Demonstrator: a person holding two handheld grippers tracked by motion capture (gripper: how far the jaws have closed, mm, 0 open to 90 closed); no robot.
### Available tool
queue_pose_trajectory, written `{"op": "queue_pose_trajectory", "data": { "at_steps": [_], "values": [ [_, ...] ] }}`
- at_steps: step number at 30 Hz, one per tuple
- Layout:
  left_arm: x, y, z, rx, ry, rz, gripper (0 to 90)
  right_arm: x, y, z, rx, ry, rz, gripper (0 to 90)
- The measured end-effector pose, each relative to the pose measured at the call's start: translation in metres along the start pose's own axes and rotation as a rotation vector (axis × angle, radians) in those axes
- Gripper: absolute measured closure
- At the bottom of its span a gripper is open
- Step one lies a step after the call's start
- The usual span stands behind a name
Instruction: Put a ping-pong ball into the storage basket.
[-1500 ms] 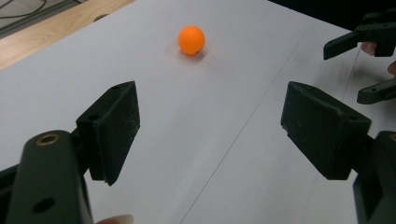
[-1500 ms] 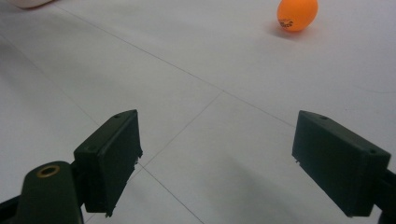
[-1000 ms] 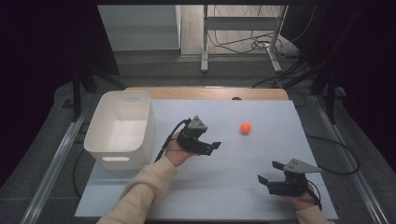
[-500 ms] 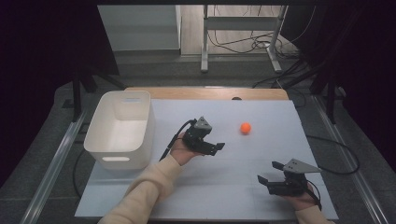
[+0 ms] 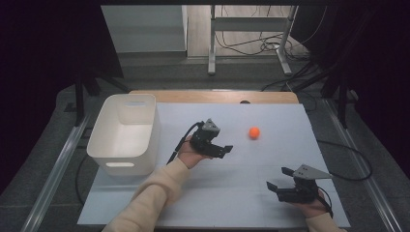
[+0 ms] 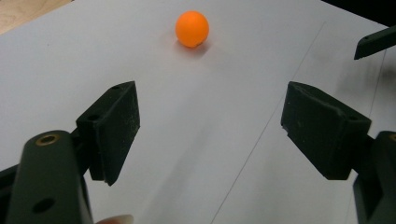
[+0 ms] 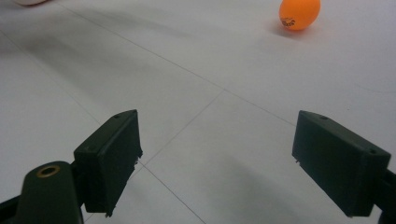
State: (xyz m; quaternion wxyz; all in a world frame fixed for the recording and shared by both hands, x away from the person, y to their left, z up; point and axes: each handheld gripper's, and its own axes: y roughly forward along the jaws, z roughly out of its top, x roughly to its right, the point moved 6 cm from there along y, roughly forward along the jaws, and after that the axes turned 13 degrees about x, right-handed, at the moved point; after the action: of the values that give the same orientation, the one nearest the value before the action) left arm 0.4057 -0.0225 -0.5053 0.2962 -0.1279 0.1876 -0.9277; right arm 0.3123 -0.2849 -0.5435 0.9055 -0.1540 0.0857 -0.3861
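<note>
Nearer the orange ball [image 5: 254,132] now, left gripper [image 5: 223,149] spread, empty; ball's print illegibly small, perhaps.

- White plastic bin [image 5: 126,133] standing at the table's left side.
- White table [image 5: 241,198] with a wooden strip along its far edge.
- Cables [image 5: 251,46] lying on the floor beyond the table.

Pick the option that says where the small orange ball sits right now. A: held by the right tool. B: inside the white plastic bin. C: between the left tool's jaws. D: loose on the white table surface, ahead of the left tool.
D: the small orange ball rests alone on the white table surface, beyond the open jaws of the left tool, outside the white plastic bin.
</note>
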Motion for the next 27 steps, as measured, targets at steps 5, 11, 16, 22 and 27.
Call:
{"op": "queue_pose_trajectory", "data": {
  "at_steps": [5, 11, 16, 22, 27],
  "values": [
    [0.000, 0.006, 0.001, 0.000, 0.000, -0.001, 20.5, -0.001, 0.000, 0.000, 0.002, 0.000, 0.004, 16.1],
    [-0.001, 0.012, 0.002, -0.008, 0.002, 0.000, 20.5, -0.001, 0.000, 0.000, 0.002, 0.000, 0.006, 16.1],
    [-0.001, 0.018, 0.005, -0.009, 0.004, -0.001, 20.4, 0.000, 0.000, 0.000, 0.000, 0.000, 0.005, 16.1],
    [-0.001, 0.024, 0.008, -0.012, 0.009, 0.002, 20.4, 0.000, 0.000, 0.000, -0.002, -0.001, 0.003, 16.1],
    [-0.002, 0.028, 0.009, -0.016, 0.009, 0.002, 20.5, 0.000, -0.001, 0.000, -0.001, 0.001, 0.003, 16.1]
  ]
}}
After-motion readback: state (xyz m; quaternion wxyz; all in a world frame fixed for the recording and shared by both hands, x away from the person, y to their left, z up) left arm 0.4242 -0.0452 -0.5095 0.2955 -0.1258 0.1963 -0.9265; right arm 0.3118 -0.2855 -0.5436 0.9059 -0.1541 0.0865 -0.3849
